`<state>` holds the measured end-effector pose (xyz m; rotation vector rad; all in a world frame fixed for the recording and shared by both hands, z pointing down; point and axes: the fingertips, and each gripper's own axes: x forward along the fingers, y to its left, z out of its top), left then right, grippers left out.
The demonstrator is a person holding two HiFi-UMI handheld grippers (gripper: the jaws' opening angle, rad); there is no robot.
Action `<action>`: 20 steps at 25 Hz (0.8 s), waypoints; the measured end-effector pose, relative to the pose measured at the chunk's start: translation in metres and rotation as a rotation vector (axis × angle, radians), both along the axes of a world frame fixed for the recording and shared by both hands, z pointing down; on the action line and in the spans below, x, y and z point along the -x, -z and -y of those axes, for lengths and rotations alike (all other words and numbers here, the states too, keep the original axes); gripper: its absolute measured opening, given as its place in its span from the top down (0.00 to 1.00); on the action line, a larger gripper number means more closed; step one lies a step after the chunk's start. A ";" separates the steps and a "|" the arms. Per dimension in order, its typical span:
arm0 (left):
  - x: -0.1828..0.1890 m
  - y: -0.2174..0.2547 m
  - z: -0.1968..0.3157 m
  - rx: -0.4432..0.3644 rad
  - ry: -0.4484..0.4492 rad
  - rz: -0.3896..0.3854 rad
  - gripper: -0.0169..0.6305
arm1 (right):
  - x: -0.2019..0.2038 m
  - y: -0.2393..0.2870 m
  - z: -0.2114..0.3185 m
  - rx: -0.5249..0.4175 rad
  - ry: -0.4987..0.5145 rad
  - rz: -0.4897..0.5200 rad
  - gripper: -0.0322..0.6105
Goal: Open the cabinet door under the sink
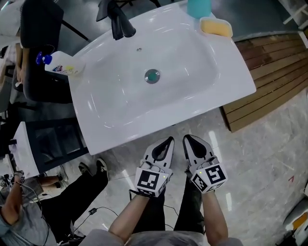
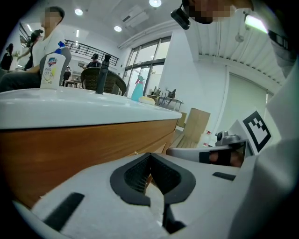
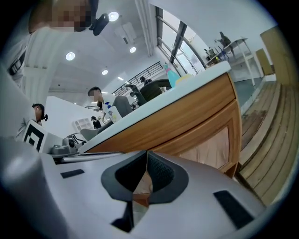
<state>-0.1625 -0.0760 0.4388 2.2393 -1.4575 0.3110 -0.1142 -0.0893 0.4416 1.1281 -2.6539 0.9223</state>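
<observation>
Head view: the white-and-black left gripper (image 1: 169,141) and the matching right gripper (image 1: 186,139) sat side by side w/ a thin gap between them. Both pointed at the front edge of the glossy white rectangular sink (image 1: 120,113), tips just short of it.

Left gripper view: the fingers were pressed together, tips meeting, nothing between them. Past them ran the brown wooden cabinet front (image 2: 70,149), directly under the sink's white rim.

Right gripper view: same story, fingers clenched tip to tip on nothing. The task's thing, the wood-framed cabinet door w/ paler inset panel (image 3: 210,144), was below the sink, ahead and to the right of the tips. It looked shut, flush w/ the rest of the front. No view showed either gripper touching the wood.

On the sink top:
- black metal faucet (image 1: 117,21) at the back
- round grey drain (image 1: 152,76) mid-basin
- white soap bottle w/ blue cap (image 1: 65,65) lying at the left corner
- teal bottle (image 1: 198,7) and yellow sponge (image 1: 215,26) at the right corner

Slatted brown wooden decking (image 1: 269,77) lay on the floor to the right.
</observation>
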 end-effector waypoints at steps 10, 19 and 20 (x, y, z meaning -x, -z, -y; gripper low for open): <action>-0.006 -0.050 0.006 0.042 -0.043 0.028 0.96 | 0.007 -0.094 0.015 0.114 -0.014 0.048 0.85; -0.007 -0.103 0.013 0.057 -0.070 0.059 0.96 | 0.006 -0.159 0.024 0.173 -0.081 0.104 0.77; -0.007 -0.106 0.014 0.056 -0.070 0.062 0.96 | 0.006 -0.162 0.026 0.176 -0.088 0.116 0.77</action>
